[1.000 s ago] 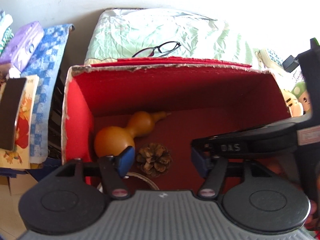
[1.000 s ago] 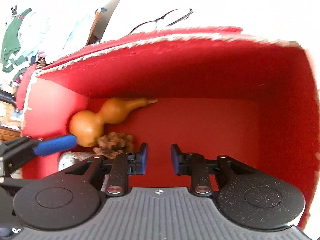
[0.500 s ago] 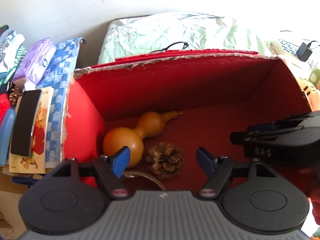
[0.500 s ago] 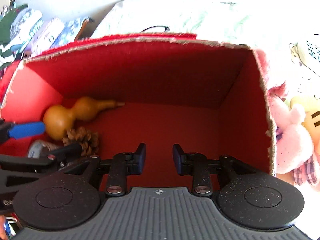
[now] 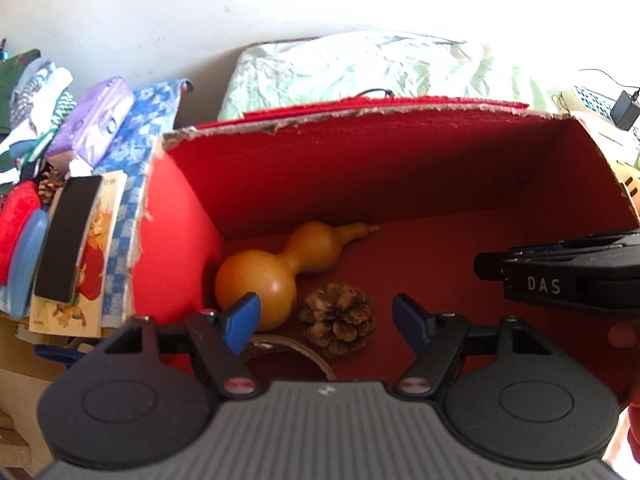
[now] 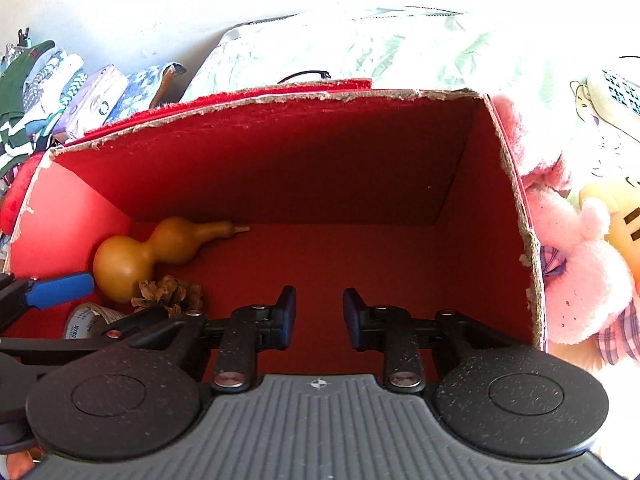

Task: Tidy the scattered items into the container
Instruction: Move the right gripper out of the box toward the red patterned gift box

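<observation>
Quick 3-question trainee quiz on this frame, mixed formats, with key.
1. True or false: the brown pine cone lies outside the red cardboard box.
2. Which lies nearer the box's left wall: A) the tan bottle gourd B) the pine cone?
3. Fill in: the left gripper and right gripper each have fingers apart, holding ____.

Key: 1 false; 2 A; 3 nothing.

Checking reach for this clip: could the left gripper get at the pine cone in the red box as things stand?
Probably yes. The left gripper is open and empty, with the pine cone between its fingertips on the red box floor. The gourd sits close beside the cone and might crowd one finger.
</observation>
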A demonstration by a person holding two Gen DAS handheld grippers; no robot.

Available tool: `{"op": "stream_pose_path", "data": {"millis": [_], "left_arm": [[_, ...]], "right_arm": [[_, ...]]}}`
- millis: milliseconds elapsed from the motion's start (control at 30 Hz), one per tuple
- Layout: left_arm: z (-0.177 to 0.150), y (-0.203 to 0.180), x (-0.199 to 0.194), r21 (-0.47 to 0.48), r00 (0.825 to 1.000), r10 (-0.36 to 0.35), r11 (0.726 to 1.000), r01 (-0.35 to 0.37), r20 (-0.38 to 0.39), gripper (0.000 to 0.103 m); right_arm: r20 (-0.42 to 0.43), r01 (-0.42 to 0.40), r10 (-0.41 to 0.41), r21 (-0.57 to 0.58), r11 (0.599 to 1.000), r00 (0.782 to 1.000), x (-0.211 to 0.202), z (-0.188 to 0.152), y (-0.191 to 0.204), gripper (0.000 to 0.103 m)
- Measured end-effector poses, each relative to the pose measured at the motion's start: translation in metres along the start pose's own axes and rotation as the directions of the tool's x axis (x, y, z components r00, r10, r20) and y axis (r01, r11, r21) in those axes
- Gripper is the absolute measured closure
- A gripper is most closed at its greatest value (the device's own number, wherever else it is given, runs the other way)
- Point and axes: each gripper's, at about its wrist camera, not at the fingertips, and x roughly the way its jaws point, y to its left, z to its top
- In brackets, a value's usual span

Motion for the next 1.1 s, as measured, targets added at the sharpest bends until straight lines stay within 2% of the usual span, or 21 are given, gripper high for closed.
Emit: {"op": "stream_pose_path", "data": {"millis": [200,467,600,833,933,1033,1100], "left_arm": [[-0.002,-0.006,-0.014,0.002,0.999,0.033,0.999,-0.033,0.036,0.019],[-0.004,-0.013,-0.041,-0.007,0.992,0.078,0.997,-0.078,0.097,0.014],[-0.008,-0.016,-0.061,-0.010,0.981,0.117,0.993,-0.117,0.154,0.005],[-0.031,-0.001,-0.119,-0.107,0.953,0.124,0.989,-0.097,0.277,0.000],[-0.051,0.007,-0.140,-0.146,0.947,0.107,0.987,-0.065,0.303,0.000],[-0.079,0.012,-0.159,-0.164,0.943,0.065,0.986,-0.011,0.326,0.000],[-0.101,0.016,-0.165,-0.184,0.947,0.020,0.982,0.041,0.321,0.000]], "right_arm": [[0.001,-0.014,0.014,-0.007,1.000,1.000,-0.004,0.001,-0.002,0.074],[0.016,-0.038,0.038,-0.007,0.999,0.999,-0.007,-0.001,-0.003,0.074],[0.033,-0.054,0.054,-0.002,0.999,0.998,-0.009,-0.003,-0.005,0.074],[0.108,-0.121,0.119,0.011,0.993,0.987,-0.025,-0.005,-0.011,0.071],[0.143,-0.233,0.227,0.027,0.972,0.963,-0.046,-0.009,-0.017,0.071],[0.210,-0.290,0.292,-0.041,0.956,0.933,-0.079,-0.020,-0.015,0.071],[0.253,-0.326,0.339,-0.094,0.941,0.906,-0.104,-0.032,-0.015,0.071]]}}
